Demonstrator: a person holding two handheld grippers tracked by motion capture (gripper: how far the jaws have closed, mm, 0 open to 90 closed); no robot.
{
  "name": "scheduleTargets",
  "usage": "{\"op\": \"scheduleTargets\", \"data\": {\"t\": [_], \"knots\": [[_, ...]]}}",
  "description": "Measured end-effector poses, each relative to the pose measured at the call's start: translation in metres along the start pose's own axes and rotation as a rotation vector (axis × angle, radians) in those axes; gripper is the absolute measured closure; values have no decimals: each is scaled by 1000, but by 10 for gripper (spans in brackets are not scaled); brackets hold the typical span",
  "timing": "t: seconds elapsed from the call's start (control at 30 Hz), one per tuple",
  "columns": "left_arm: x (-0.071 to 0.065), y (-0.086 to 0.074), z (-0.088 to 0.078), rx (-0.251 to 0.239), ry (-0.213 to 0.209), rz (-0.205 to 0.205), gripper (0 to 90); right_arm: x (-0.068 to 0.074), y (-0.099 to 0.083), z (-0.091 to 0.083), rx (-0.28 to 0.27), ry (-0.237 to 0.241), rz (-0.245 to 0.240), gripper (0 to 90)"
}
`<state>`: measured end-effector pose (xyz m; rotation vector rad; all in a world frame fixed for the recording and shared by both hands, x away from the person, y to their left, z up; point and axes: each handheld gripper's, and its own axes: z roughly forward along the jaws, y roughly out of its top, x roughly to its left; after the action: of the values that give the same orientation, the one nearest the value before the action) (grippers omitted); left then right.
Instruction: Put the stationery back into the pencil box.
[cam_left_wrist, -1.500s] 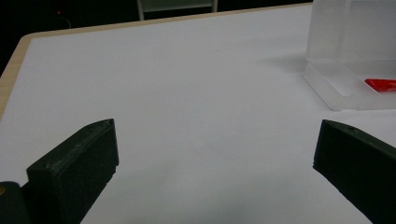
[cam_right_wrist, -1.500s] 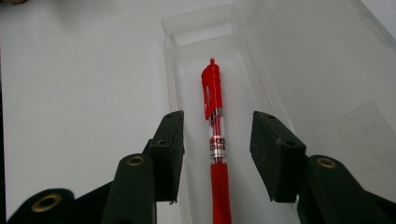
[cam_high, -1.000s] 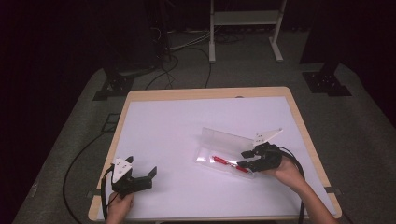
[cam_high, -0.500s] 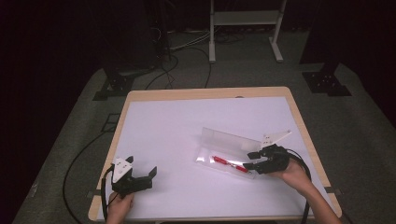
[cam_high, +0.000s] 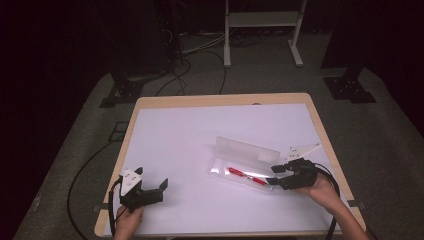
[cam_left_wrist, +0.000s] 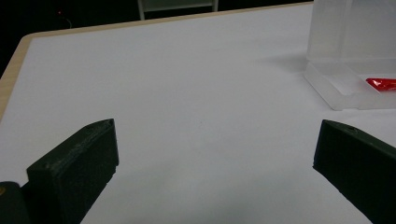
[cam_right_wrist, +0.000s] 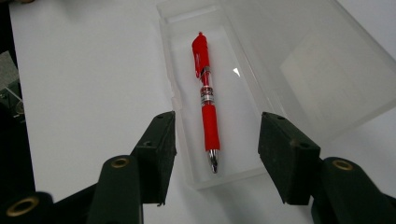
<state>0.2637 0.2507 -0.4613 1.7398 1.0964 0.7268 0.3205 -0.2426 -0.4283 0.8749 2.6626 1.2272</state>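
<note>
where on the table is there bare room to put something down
Free: the whole far half of the white table top, behind the clear pencil case, and the wide middle stretch between the left gripper and the case. Crowded: the right front, where the open case holding the red pen lies at the right gripper.

A wooden table with a white sheet on top fills the middle of the frame, and a clear open box lies right of center.

One red pen, one clear plastic case — and two grippers on one table.
</note>
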Motion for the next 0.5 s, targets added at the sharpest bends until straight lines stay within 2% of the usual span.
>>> {"op": "scheduleTargets", "data": {"t": [0.5], "knots": [[-1,0,0,2,2,3,0,1,-18,-8,6,-7,13,411]]}}
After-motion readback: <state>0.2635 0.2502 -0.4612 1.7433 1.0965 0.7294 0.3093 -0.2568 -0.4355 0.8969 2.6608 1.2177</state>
